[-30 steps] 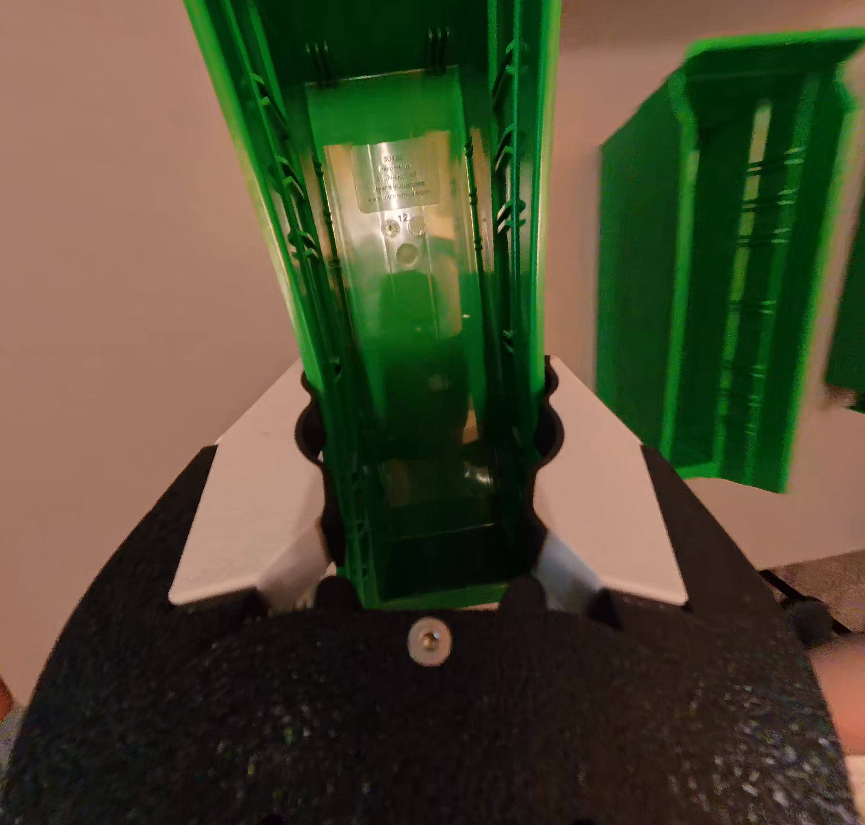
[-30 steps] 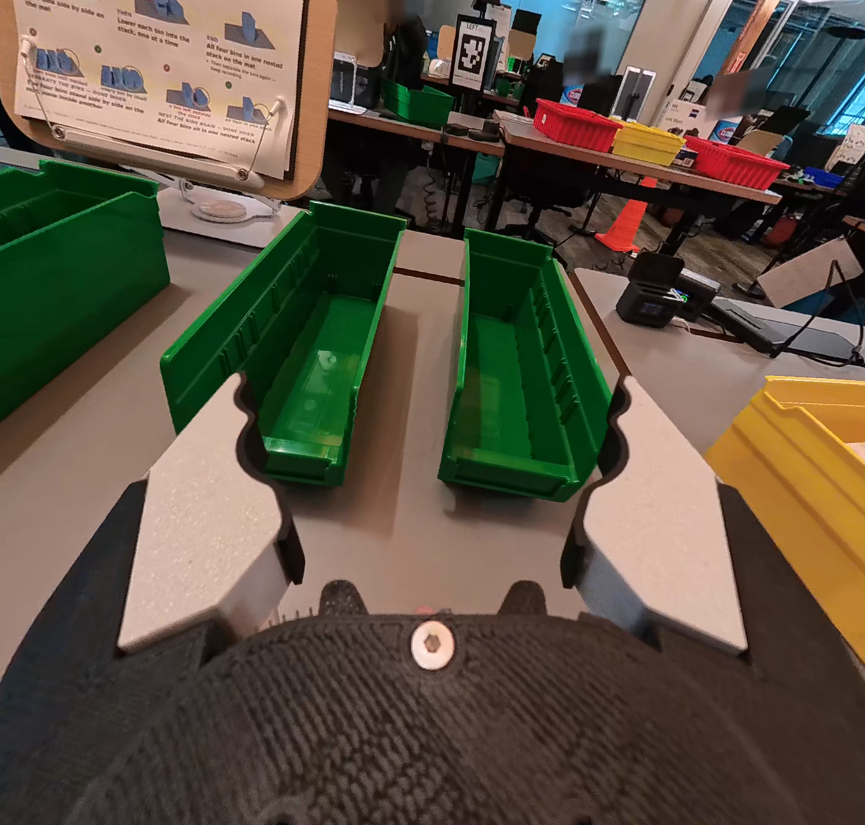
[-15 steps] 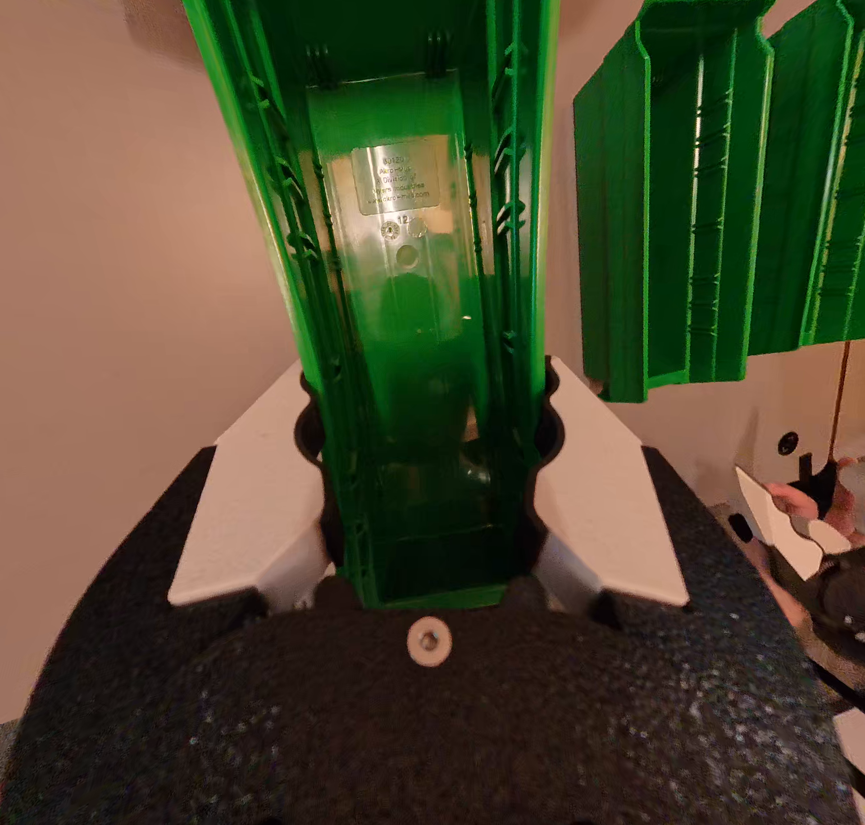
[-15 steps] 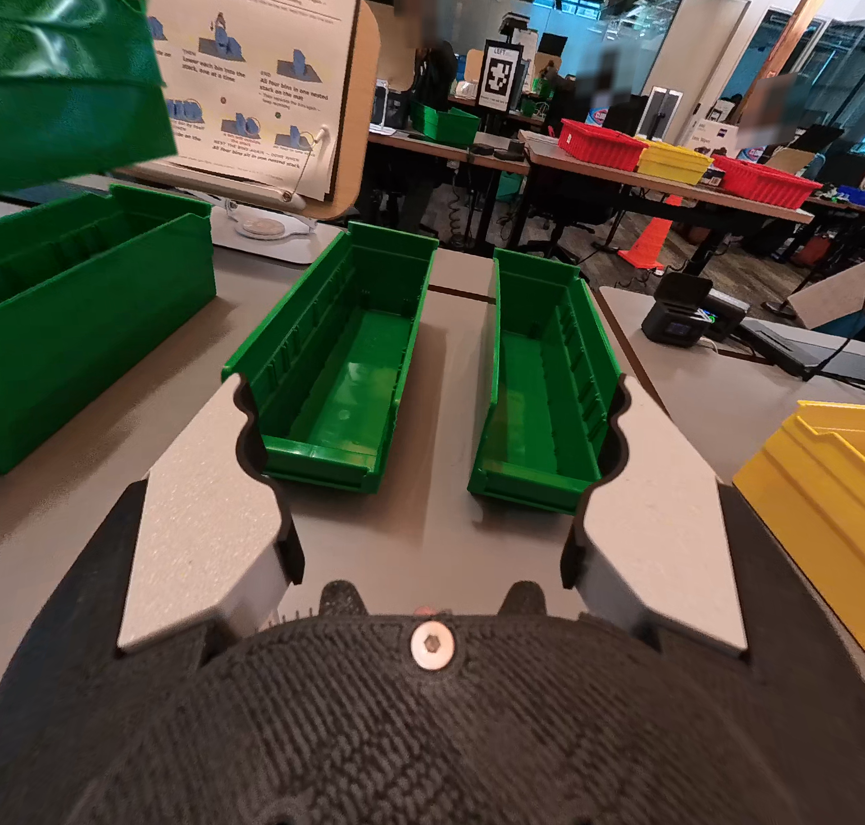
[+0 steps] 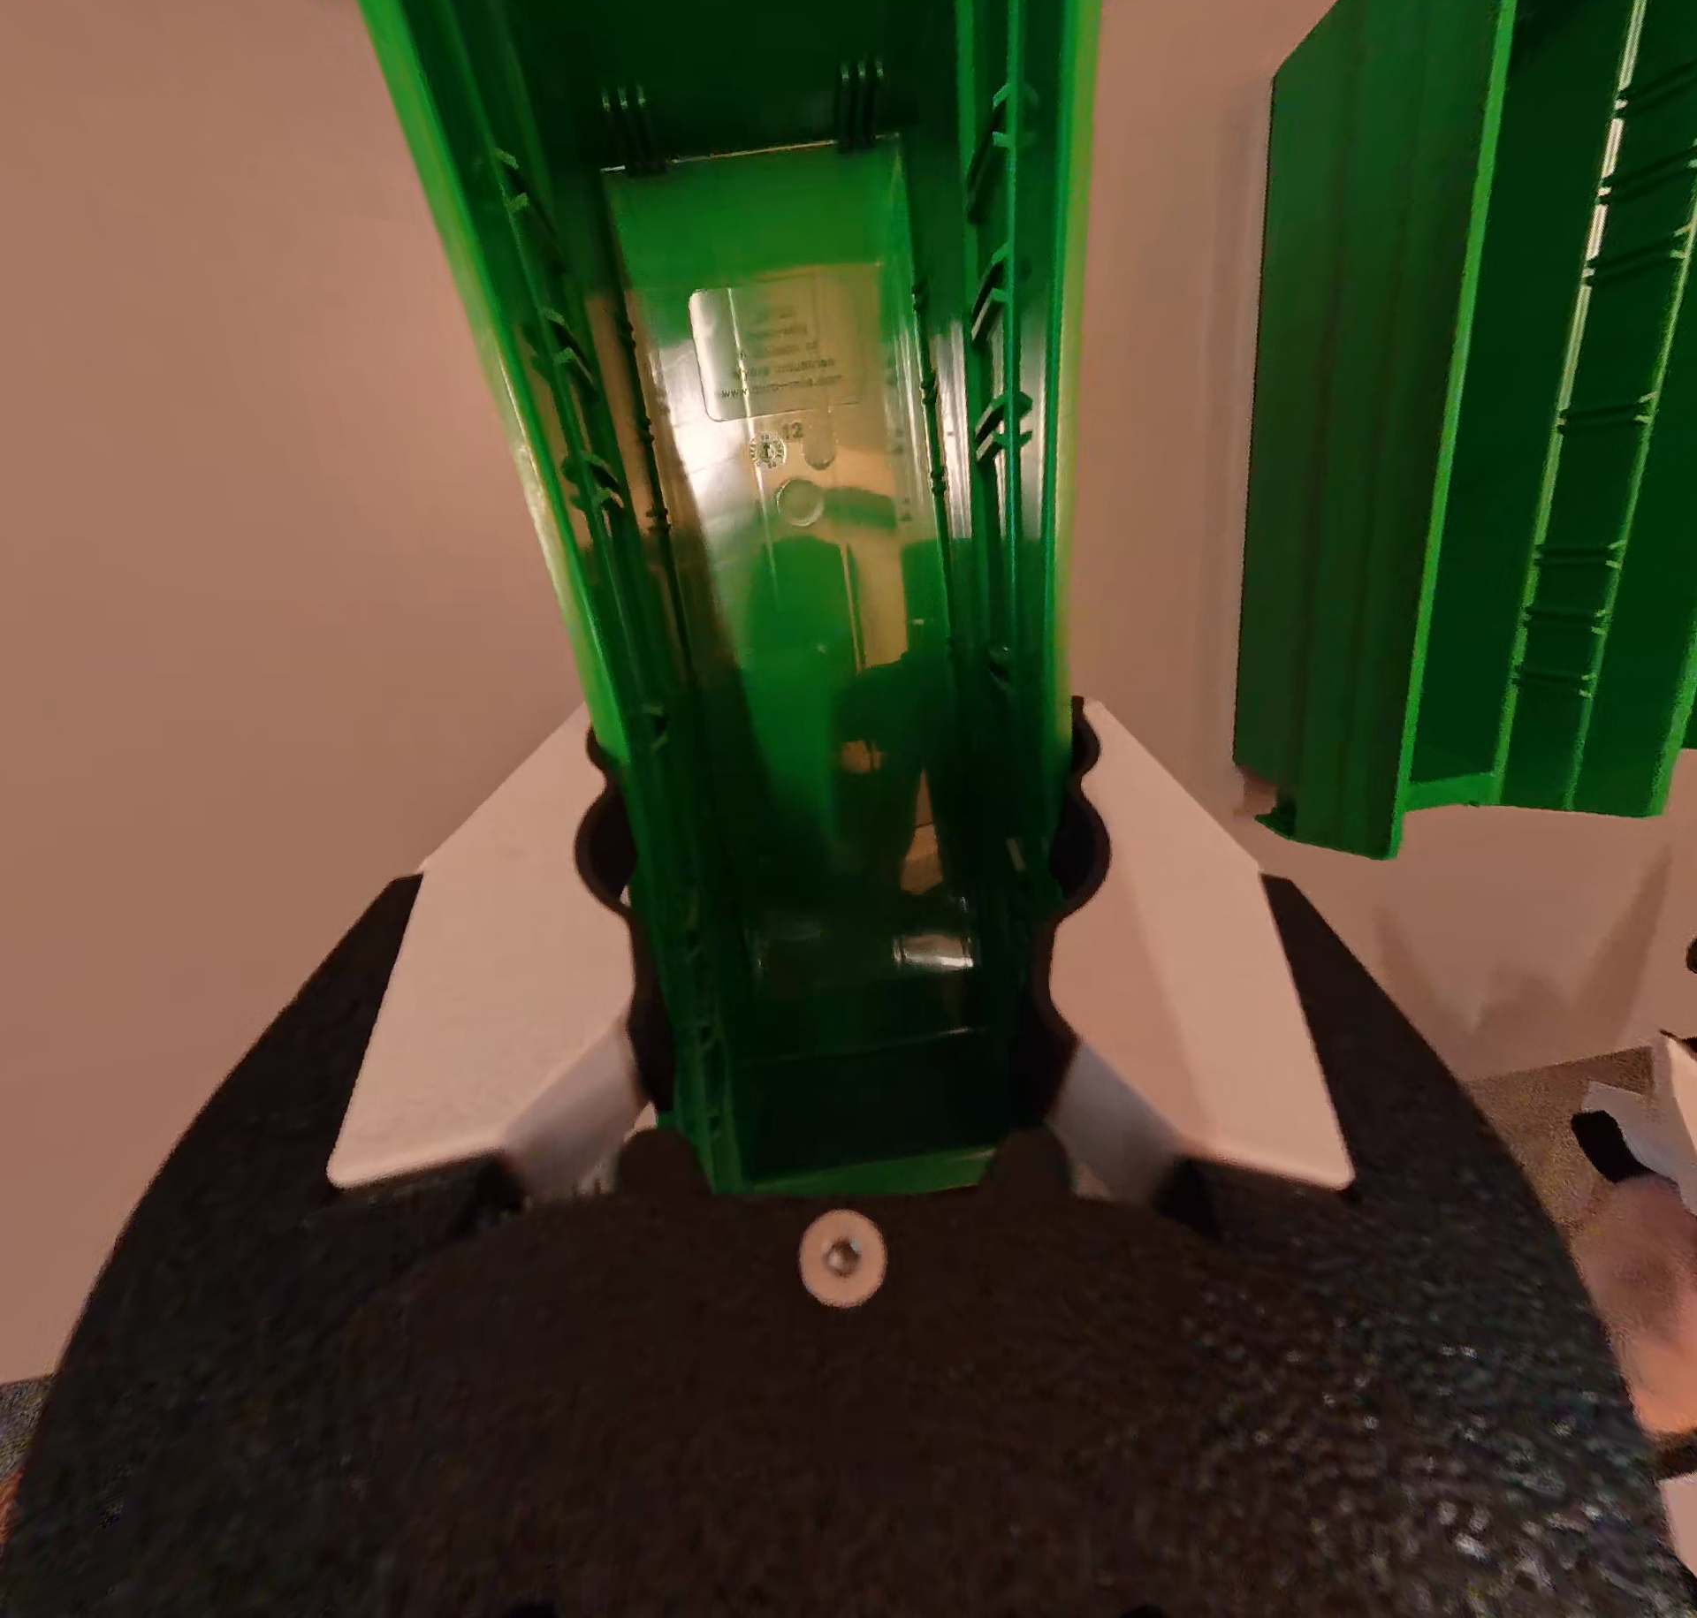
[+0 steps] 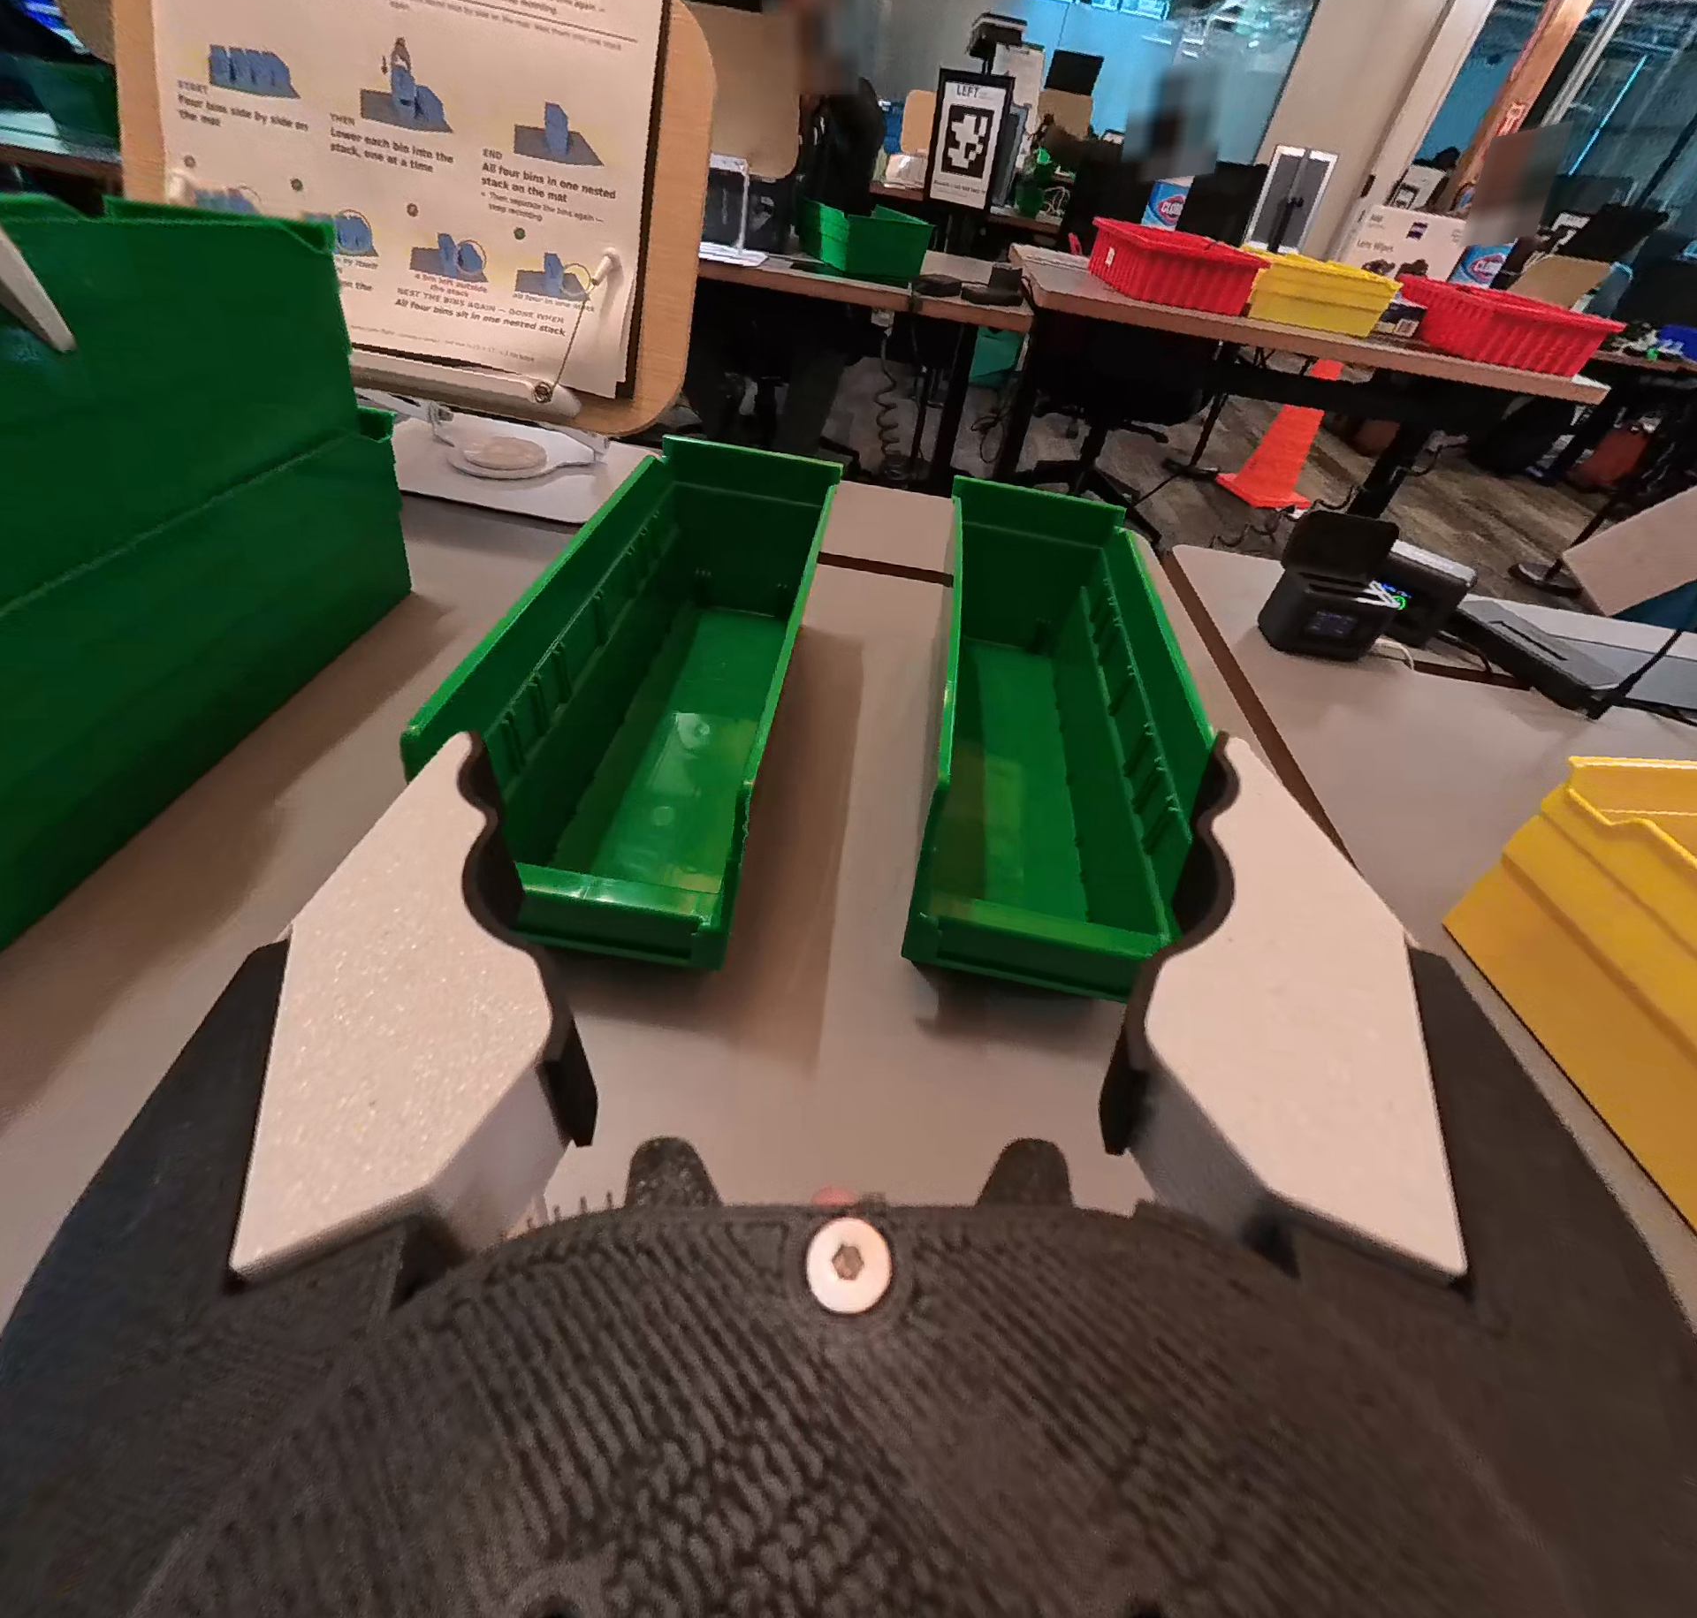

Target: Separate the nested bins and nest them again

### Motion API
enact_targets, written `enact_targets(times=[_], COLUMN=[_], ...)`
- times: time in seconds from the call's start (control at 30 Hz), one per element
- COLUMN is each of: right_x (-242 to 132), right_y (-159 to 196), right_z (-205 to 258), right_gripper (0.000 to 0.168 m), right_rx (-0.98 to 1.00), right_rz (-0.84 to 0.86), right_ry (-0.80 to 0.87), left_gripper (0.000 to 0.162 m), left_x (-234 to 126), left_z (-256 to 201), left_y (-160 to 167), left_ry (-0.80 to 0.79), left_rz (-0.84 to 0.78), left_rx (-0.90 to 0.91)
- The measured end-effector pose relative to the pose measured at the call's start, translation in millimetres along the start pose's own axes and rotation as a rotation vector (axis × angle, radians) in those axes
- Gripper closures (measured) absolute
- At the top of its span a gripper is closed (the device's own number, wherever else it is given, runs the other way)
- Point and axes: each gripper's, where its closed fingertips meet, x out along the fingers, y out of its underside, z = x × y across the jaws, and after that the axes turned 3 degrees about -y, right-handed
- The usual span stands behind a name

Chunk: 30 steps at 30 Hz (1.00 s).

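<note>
Bins are mostly separated: two green bins [image 6: 643,729] [image 6: 1038,748] lie apart at 12 o'clock on the bench [image 6: 845,839] beyond the spread right tongs [image 6: 845,913], left tongs [image 5: 840,885] pinch another green bin [image 5: 790,472], and renesting remains.

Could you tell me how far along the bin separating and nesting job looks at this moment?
Done: two green bins sit apart, side by side, on the table. In hand: the left gripper is shut on another green bin, carried beside them; the right gripper is open and empty. Left: setting it down, then renesting everything.
</note>
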Motion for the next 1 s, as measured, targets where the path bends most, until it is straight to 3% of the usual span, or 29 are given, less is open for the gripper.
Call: enact_targets(times=[0.37,1.0], right_x=[2.3,12.7], right_y=[1.5,9.1], right_z=[4.1,21.4], right_gripper=[0.023,0.023], right_rx=[-0.012,-0.047], right_rz=[0.011,0.039], right_ry=[-0.006,-0.034], left_gripper=[0.071,0.073], left_x=[38.5,44.2], left_z=[4.0,0.7], left_y=[9.2,1.7], left_ry=[-0.021,-0.016], left_rz=[-0.049,-0.122], left_rx=[0.01,0.044])
